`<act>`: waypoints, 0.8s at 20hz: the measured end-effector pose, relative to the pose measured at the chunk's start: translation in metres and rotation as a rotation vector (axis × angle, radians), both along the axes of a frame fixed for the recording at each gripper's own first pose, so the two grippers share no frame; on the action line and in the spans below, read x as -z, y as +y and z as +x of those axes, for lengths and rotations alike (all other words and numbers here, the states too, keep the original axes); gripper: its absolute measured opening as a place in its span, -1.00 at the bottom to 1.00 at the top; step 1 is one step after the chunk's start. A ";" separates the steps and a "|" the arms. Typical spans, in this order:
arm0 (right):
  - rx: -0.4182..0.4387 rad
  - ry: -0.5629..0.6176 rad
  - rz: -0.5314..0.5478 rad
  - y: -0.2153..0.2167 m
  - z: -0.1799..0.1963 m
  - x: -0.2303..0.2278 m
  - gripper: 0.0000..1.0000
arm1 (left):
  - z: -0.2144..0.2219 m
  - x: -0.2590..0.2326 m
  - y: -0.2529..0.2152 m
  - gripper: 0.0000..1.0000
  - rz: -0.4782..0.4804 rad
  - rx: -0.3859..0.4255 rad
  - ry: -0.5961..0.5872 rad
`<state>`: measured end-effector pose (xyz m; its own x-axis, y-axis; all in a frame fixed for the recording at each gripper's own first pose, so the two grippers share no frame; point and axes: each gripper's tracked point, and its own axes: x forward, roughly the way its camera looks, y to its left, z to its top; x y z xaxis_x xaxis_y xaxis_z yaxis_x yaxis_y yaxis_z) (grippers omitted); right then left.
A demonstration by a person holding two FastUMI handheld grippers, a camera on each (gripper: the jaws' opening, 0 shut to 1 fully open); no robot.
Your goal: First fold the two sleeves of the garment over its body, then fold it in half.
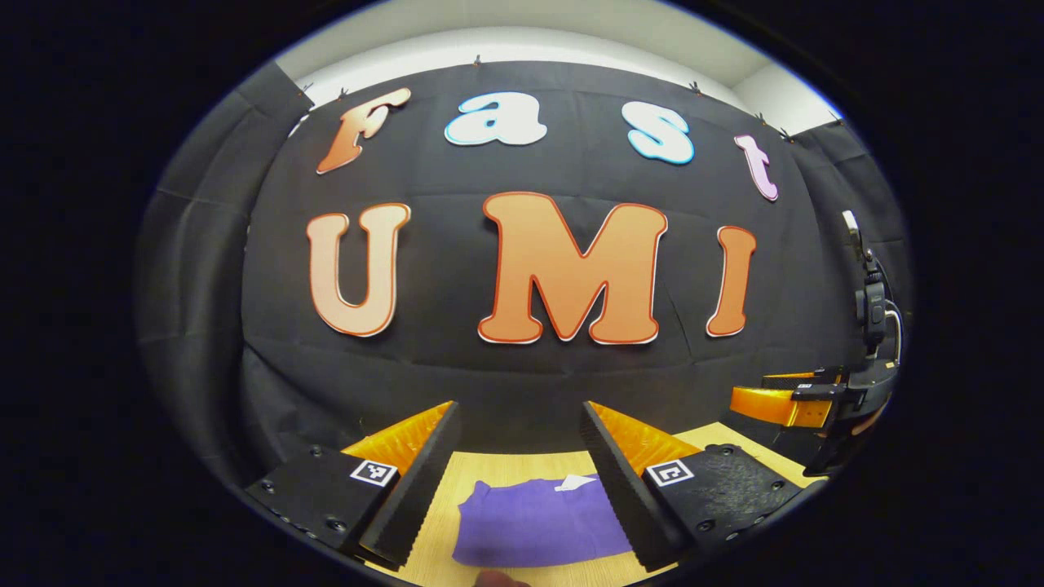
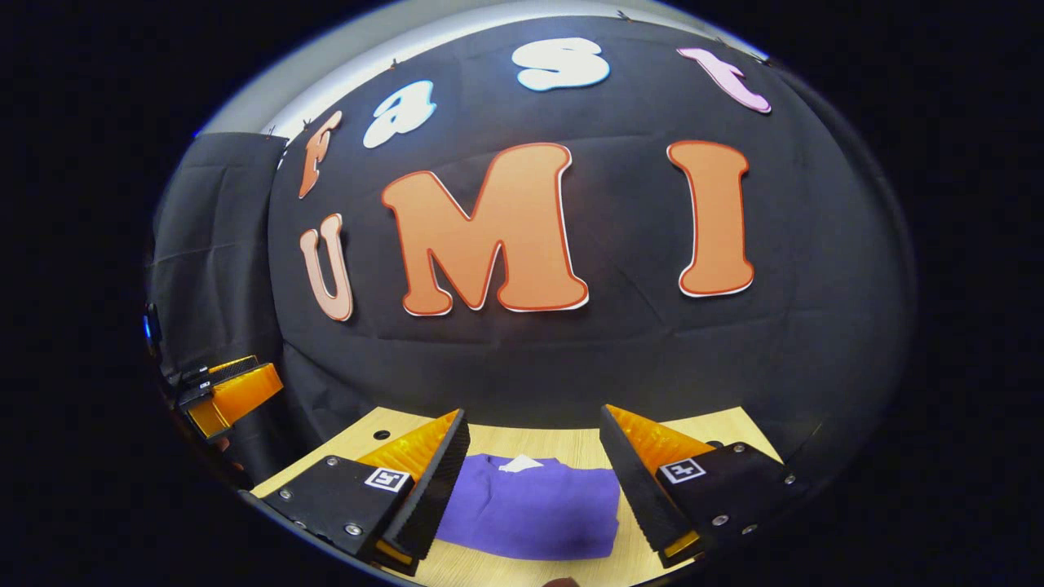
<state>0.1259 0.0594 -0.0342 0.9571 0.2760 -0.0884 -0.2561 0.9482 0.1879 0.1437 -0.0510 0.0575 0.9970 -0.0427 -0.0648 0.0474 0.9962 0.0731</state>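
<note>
A purple garment [image 1: 534,526] lies folded into a compact rectangle on the wooden table [image 1: 506,469], a white neck label at its far edge. My left gripper [image 1: 518,432] hangs above it, open, with nothing between its fingers. In the right gripper view the same purple garment [image 2: 530,509] lies flat on the table [image 2: 571,444], and my right gripper [image 2: 534,436] is held above it, open and empty. The right gripper [image 1: 803,399] also shows at the far right of the left gripper view, and the left gripper [image 2: 224,391] at the far left of the right gripper view.
The booth's black cloth wall [image 1: 530,375] rises just behind the table's far edge. A small hole [image 2: 381,434] marks the table's far left corner in the right gripper view. Bare wood surrounds the garment.
</note>
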 end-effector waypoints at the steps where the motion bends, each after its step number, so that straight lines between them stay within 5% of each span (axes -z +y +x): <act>1: -0.002 -0.009 -0.005 0.003 -0.006 -0.002 0.90 | -0.008 -0.004 0.001 0.90 0.000 -0.001 -0.017; 13: -0.010 -0.067 -0.027 0.041 -0.088 -0.009 1.00 | -0.085 -0.004 0.004 0.89 0.055 0.021 -0.078; 16: -0.021 -0.060 -0.041 0.049 -0.102 -0.004 0.89 | -0.095 0.006 -0.005 0.89 0.067 0.044 -0.057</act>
<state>0.0240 0.1086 -0.0306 0.9551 0.2933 -0.0426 -0.2856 0.9492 0.1322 0.0485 -0.0558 0.0519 0.9964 -0.0844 -0.0119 0.0852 0.9860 0.1433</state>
